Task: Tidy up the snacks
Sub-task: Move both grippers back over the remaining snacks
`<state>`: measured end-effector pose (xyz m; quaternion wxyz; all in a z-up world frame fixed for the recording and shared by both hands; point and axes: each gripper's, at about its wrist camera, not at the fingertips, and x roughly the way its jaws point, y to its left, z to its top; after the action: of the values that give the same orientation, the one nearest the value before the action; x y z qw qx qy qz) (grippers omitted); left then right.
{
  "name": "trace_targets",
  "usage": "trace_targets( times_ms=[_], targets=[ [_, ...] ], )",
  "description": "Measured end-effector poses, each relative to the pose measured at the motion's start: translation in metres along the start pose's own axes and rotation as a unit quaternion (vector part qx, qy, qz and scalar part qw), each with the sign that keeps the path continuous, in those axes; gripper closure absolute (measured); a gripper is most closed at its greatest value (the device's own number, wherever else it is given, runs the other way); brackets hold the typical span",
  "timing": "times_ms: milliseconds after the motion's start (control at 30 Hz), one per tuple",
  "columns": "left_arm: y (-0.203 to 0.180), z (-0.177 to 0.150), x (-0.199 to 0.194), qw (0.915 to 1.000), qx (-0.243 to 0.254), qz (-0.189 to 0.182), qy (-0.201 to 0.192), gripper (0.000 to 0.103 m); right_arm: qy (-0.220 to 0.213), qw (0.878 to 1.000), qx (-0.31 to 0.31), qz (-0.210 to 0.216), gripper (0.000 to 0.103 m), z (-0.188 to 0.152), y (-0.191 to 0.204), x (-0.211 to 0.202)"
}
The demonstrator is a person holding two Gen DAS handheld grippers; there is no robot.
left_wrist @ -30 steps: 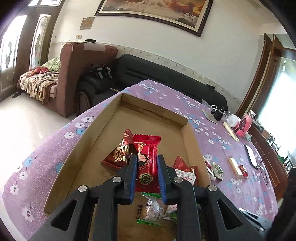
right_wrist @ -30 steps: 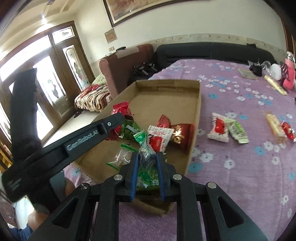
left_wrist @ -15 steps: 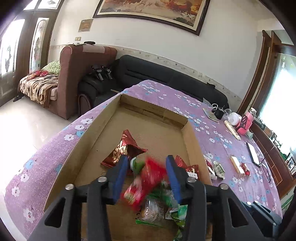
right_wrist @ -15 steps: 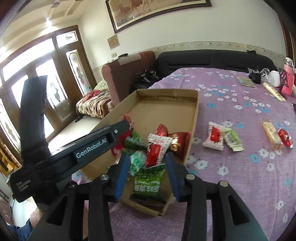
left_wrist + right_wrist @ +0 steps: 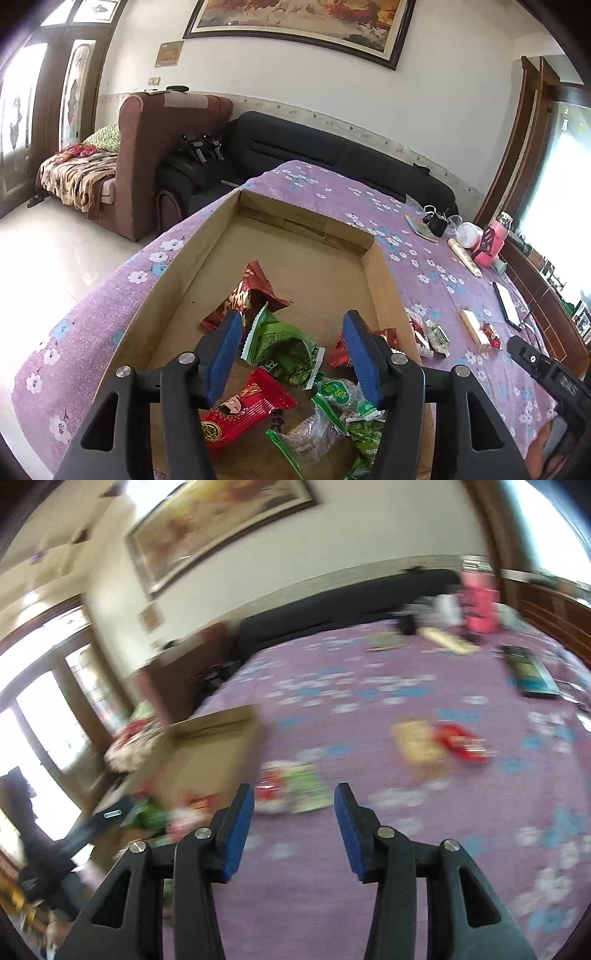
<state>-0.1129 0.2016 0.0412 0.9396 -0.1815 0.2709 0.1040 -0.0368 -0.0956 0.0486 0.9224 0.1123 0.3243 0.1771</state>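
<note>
The left hand-held gripper (image 5: 291, 354) hangs over the near end of the cardboard box (image 5: 177, 291), its blue pads apart and opening, pressing on nothing. Below and between them lie loose snacks on the box floor: a red packet with a printed figure (image 5: 243, 410) nearest, clear-and-green wrappers (image 5: 332, 417) beside it, a green packet (image 5: 284, 347) just beyond, then a dark red foil packet (image 5: 247, 295) farther in. The far half of the box is bare cardboard.

The right hand-held gripper (image 5: 293, 829) is over the purple flowered cloth of the bench (image 5: 369, 904), jaws parted and opening, with nothing between them. This view is heavily blurred. Just beyond its pads lie a red-and-white packet (image 5: 271, 790) touching a green-and-white one (image 5: 308, 790); farther off lie a tan bar (image 5: 417, 744) and a small red packet (image 5: 461, 742). The box corner (image 5: 218, 731) sits to the left.
</note>
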Motion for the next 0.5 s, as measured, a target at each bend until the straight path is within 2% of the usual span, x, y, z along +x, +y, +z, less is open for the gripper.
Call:
trace_targets(
  times_ms=[67, 100, 233, 300, 367, 500],
  targets=[
    [-0.003, 0.001, -0.001, 1.0000, -0.001, -0.004, 0.002, 0.043, -0.001, 0.998, 0.029, -0.054, 0.059, 0.003, -0.033, 0.002],
    [-0.006, 0.002, -0.003, 1.0000, -0.001, -0.009, 0.002, 0.043, 0.008, 0.997, 0.050, -0.065, 0.059, 0.004, -0.046, 0.004],
    [-0.032, 0.011, -0.013, 0.9989, 0.017, -0.042, 0.008, 0.043, 0.034, 0.987, 0.148, -0.056, 0.059, 0.000, -0.097, 0.012],
    [-0.047, 0.013, -0.016, 0.9975, 0.024, -0.064, 0.019, 0.043, 0.044, 0.982, 0.175, -0.051, 0.059, -0.003, -0.109, 0.016],
    [-0.070, 0.014, -0.014, 0.9941, 0.040, -0.090, 0.045, 0.043, 0.044, 0.981, 0.181, -0.050, 0.059, -0.003, -0.113, 0.017],
    [-0.117, 0.010, 0.015, 0.9803, 0.061, -0.130, 0.136, 0.043, 0.042, 0.982, 0.177, -0.048, 0.059, -0.002, -0.112, 0.017]
  ],
)
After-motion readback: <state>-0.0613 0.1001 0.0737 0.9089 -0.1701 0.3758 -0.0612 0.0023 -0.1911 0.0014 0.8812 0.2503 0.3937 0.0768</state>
